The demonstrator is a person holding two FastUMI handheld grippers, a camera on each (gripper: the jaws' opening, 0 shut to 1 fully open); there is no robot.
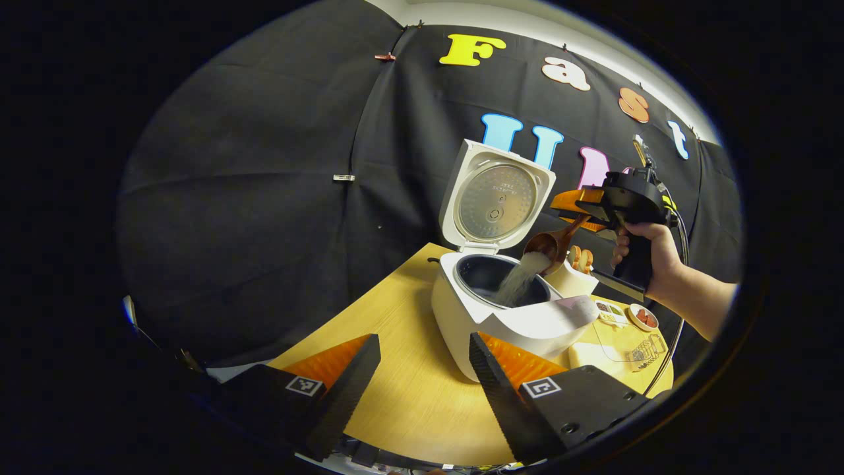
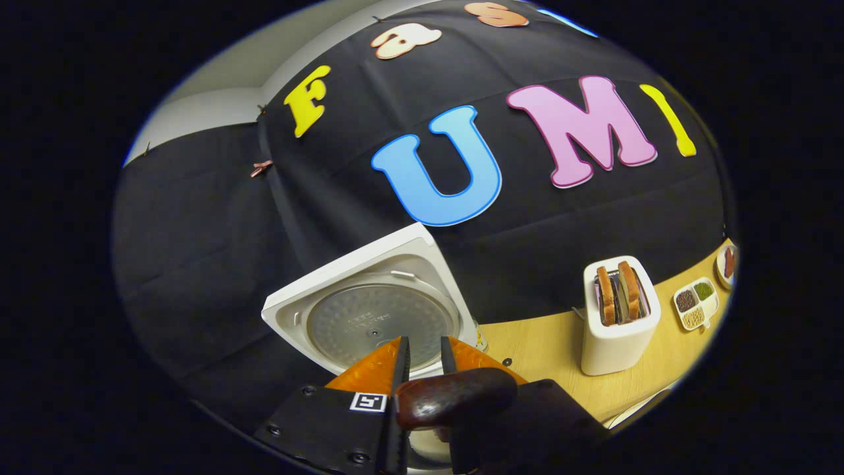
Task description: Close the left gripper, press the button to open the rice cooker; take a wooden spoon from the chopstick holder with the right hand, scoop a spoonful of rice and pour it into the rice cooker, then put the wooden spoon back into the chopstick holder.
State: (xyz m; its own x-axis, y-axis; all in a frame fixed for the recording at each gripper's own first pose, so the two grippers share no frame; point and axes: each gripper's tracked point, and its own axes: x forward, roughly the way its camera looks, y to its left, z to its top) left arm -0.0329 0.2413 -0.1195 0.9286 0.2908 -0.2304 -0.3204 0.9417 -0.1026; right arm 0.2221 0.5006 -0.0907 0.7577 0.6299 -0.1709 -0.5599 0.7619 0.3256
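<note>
The right claw (image 1: 572, 212) gripped the wooden spoon (image 1: 550, 242) by its handle, bowl tipped down over the open rice cooker (image 1: 501, 297), rice (image 1: 517, 280) streaming into the pot. The left claw (image 1: 422, 369) hung open above the desk (image 1: 402, 389), nearer the cooker's front. The chopstick holder (image 1: 572, 277) stood just behind the cooker, below the spoon.

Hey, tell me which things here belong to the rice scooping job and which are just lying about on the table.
Part of the job:
rice cooker, lid up
wooden spoon, tipping rice into the pot
right gripper, shut on the spoon handle
left gripper, open, held back

Just lying about:
toaster with bread slices
sectioned dish
small plate
</note>
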